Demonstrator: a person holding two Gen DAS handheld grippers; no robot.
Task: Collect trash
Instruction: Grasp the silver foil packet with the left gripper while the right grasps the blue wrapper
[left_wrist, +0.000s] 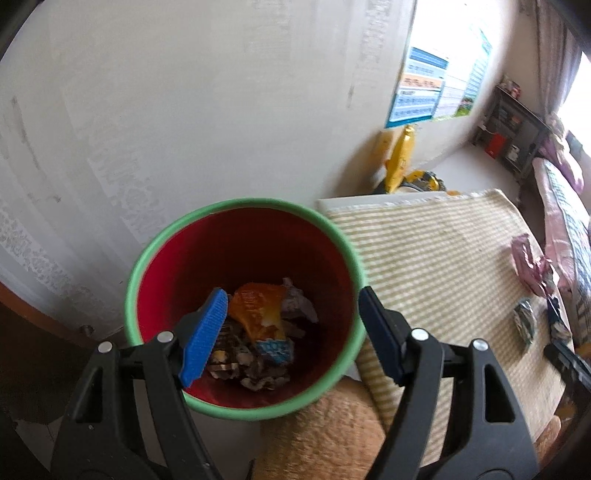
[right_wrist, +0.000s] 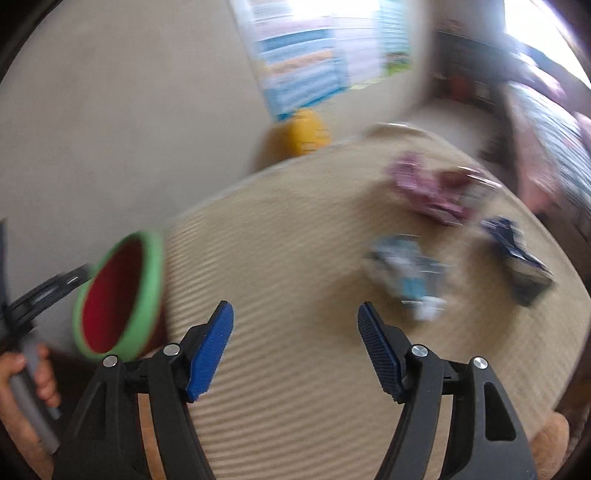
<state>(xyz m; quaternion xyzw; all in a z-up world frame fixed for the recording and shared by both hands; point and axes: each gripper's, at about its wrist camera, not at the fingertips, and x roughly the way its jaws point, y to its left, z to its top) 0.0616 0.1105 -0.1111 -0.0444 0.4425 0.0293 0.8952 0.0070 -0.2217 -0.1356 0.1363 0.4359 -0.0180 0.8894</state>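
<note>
Already several wrappers lie in the red bin (left_wrist: 236, 258), which my left gripper (left_wrist: 291, 332) hangs over, fingers spread wide and empty. My right gripper (right_wrist: 295, 347) is equally wide and empty above the striped mat (right_wrist: 295, 229), where a pink wrapper (right_wrist: 428, 188), a light-blue one (right_wrist: 406, 277) and a dark-blue one (right_wrist: 517, 254) remain.

The bin (left_wrist: 243, 295) is red inside with a green rim, and holds an orange wrapper (left_wrist: 258, 310) among brown and blue scraps. Beside the bin, the mat (left_wrist: 424, 258) is beige with pale green stripes. On it lie a pink wrapper (right_wrist: 424, 188), a blue-and-white one (right_wrist: 406, 277) and a navy one (right_wrist: 517, 254).
</note>
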